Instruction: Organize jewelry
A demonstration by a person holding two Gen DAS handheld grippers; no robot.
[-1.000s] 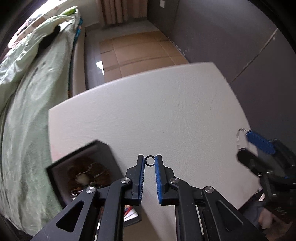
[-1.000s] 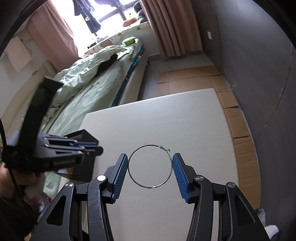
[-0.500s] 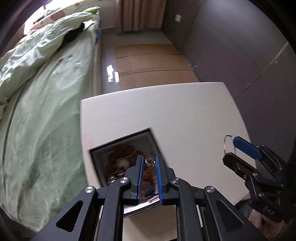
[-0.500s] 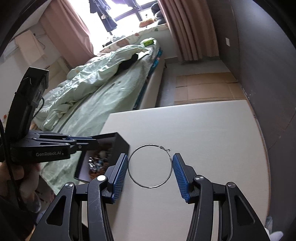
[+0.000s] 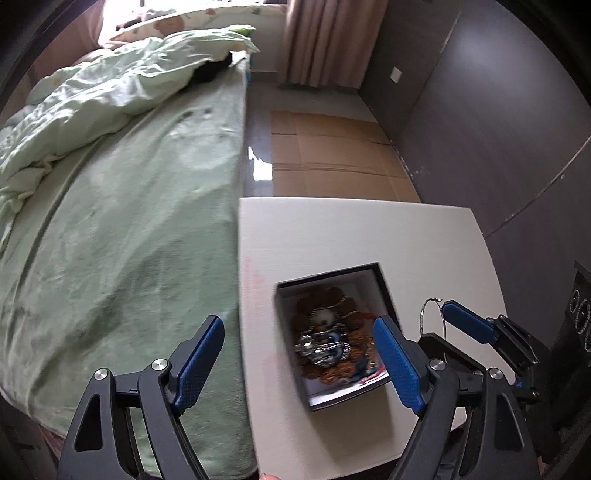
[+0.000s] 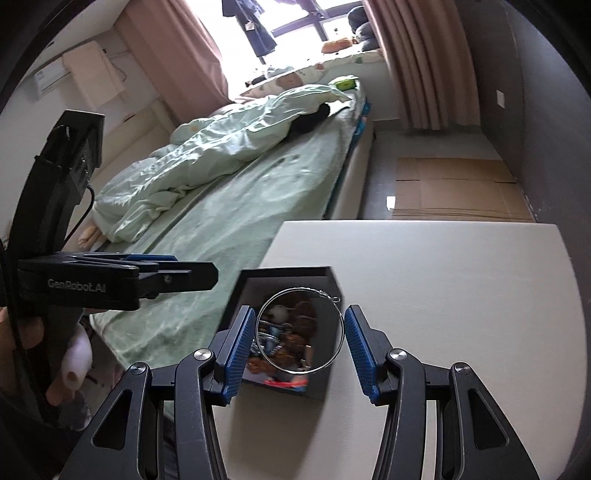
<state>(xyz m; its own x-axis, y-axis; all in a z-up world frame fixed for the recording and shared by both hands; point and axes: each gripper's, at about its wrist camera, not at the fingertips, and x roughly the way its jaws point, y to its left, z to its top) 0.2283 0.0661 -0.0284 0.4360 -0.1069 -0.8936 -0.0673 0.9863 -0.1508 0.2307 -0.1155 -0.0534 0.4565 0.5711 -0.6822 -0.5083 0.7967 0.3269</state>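
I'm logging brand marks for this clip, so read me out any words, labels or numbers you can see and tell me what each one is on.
"GenRobot.AI": printed in pale letters on the side of the left gripper, as the right wrist view shows it.
Printed paper under the jewelry in the black box: red and blue print shows, too blurred to read.
Hoop earring held by the right gripper: no marking visible.
Nothing else readable in either view.

A white table [image 5: 369, 236] stood with its left edge against a bed [image 5: 140, 229] spread with a pale green sheet. A rumpled green duvet [image 6: 221, 147] lay heaped toward the bed's far end. Flattened cardboard [image 5: 332, 155] covered the floor beyond the table's far edge. Pink curtains [image 6: 421, 62] hung beside a bright window [image 6: 291, 22], and a dark wall [image 5: 498, 122] ran along the right.
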